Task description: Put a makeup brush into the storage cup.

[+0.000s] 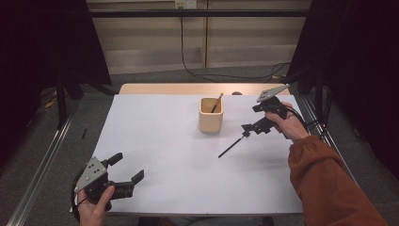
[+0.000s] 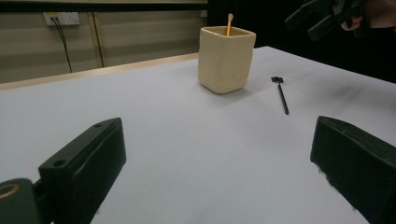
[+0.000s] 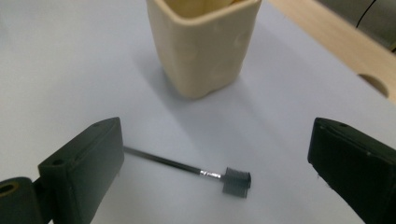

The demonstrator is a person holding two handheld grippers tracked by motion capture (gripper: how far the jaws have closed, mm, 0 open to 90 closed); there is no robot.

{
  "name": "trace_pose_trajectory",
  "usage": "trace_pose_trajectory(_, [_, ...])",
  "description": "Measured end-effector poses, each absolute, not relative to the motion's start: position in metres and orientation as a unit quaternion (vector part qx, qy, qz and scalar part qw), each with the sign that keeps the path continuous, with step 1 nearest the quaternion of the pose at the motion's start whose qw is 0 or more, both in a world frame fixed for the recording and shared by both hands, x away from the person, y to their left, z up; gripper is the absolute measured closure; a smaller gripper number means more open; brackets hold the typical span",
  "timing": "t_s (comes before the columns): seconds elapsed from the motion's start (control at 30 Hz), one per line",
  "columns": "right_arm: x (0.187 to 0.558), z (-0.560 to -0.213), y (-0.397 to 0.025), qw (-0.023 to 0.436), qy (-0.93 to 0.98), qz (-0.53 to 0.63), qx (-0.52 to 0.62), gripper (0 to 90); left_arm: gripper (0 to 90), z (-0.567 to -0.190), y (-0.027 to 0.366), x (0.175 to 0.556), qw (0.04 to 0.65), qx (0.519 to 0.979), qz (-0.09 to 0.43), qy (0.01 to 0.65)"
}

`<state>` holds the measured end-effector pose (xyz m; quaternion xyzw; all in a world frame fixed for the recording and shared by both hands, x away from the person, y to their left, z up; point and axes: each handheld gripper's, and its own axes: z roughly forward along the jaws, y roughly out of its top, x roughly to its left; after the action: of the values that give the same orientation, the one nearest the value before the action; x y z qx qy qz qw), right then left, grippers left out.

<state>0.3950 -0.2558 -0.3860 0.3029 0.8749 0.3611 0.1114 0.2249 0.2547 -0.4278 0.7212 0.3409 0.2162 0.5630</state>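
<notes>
A cream cup (image 1: 210, 115) stands at the table's back middle with a thin wooden stick (image 1: 217, 102) leaning inside it. Right of the cup a slim black brush (image 1: 233, 146) lies flat, its small head (image 1: 245, 134) toward my right gripper (image 1: 251, 129). That gripper hovers open just over the head. In the right gripper view the brush (image 3: 236, 181) lies between the spread jaws of the right gripper (image 3: 217, 142), with the cup (image 3: 203, 42) beyond. My left gripper (image 1: 127, 168) stands open at the near left corner, holding nothing. Its own view (image 2: 217, 140) shows the cup (image 2: 226, 58) and the brush (image 2: 281, 93) far ahead.
A white sheet (image 1: 164, 155) covers the tabletop, with a bare wooden strip (image 1: 179, 88) along the far edge. Metal rails run down both sides of the table. A black cable (image 1: 188, 66) hangs down the back wall to the floor.
</notes>
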Motion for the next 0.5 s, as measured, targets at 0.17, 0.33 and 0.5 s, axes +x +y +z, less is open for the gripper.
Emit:
trace_pose_trajectory(0.17, [0.401,-0.394,-0.247,0.09,0.898,0.325,0.284,2.9,3.3,-0.428,0.254,0.228,0.561,0.721,0.217,0.344])
trace_pose_trajectory(0.33, [0.409,-0.398,-0.239,0.058,0.922,0.275,0.267,3.8,3.3,-0.429,0.252,0.235,0.56,0.722,0.214,0.345])
trace_pose_trajectory(0.5, [0.417,-0.394,-0.233,0.041,0.937,0.246,0.243,5.0,3.3,-0.429,0.251,0.237,0.561,0.721,0.215,0.345])
